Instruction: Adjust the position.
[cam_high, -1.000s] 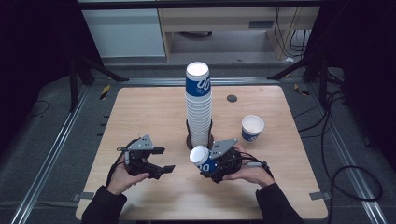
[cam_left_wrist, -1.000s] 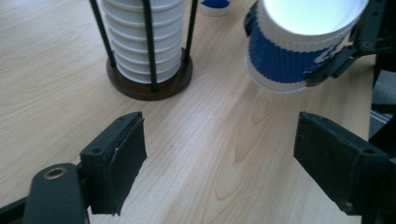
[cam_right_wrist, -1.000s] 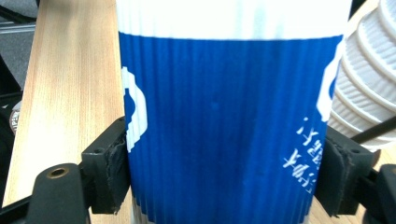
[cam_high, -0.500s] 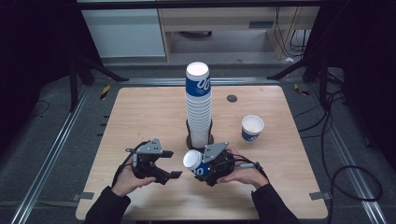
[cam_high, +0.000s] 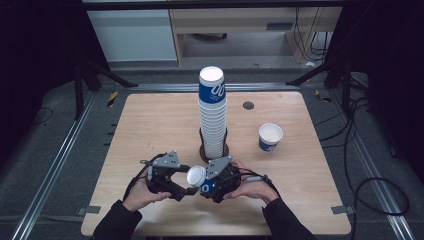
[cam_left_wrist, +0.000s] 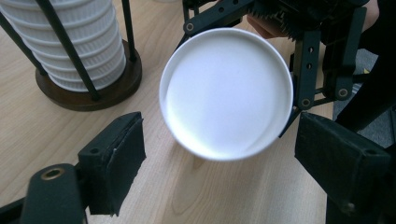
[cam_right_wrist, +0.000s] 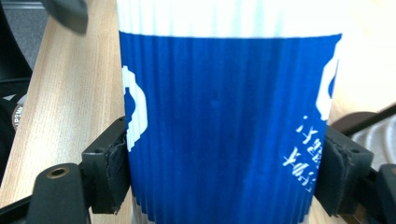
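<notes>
Right gripper clamps blue cup sideways, mouth toward left gripper, jaws apart for handover

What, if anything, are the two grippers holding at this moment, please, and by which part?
The right gripper clamps a blue paper cup across its ribbed side wall. The left gripper is open, holding nothing.
</notes>
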